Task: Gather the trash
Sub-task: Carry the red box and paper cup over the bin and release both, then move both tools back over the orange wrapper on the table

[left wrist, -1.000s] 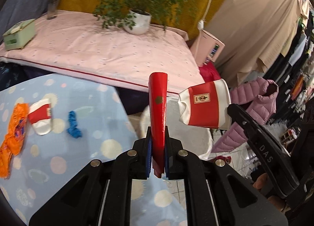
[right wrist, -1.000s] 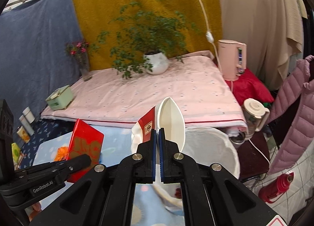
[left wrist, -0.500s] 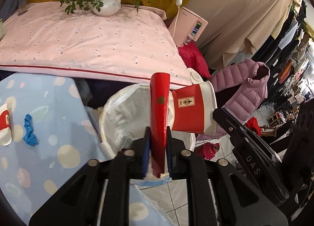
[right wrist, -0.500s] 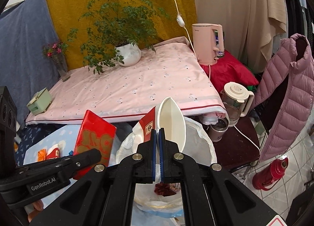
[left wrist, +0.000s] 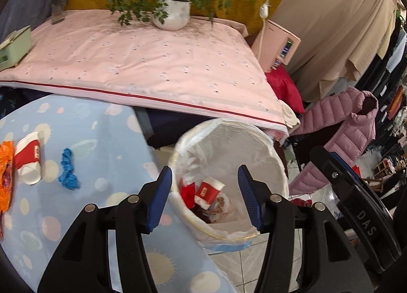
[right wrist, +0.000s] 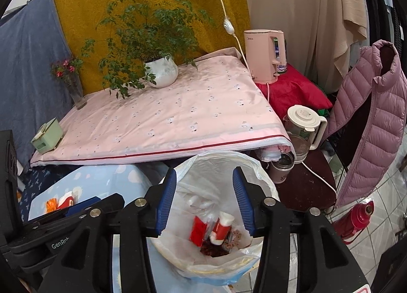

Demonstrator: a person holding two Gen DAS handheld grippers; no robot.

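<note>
Both grippers hang over the white-lined trash bin point(left wrist: 264, 140) point(right wrist: 257, 165). My left gripper point(left wrist: 204, 198) has its jaws opening with nothing between them. My right gripper point(right wrist: 204, 198) is likewise opening and empty. Down in the bin lie a red and white paper cup point(left wrist: 209, 190) point(right wrist: 222, 228) and a red flat packet point(left wrist: 187, 192) point(right wrist: 198, 229) among other scraps. On the blue spotted table point(left wrist: 101, 140) remain another red and white cup point(left wrist: 28, 158), a blue crumpled scrap point(left wrist: 67, 169) and an orange wrapper point(left wrist: 5, 173).
Behind the bin is a pink-covered surface point(left wrist: 142, 64) with a potted plant point(left wrist: 173, 13), a vase point(left wrist: 59, 0) and a green box point(left wrist: 14, 48). A pink kettle point(right wrist: 265, 56), a glass kettle point(right wrist: 302, 127), a purple jacket point(right wrist: 374, 120) and a red thermos point(right wrist: 356, 219) stand to the right.
Both grippers opened and let go: the red packet left the left jaws and the paper cup left the right jaws, and both now lie in the bin. Both hands sank closer to it.
</note>
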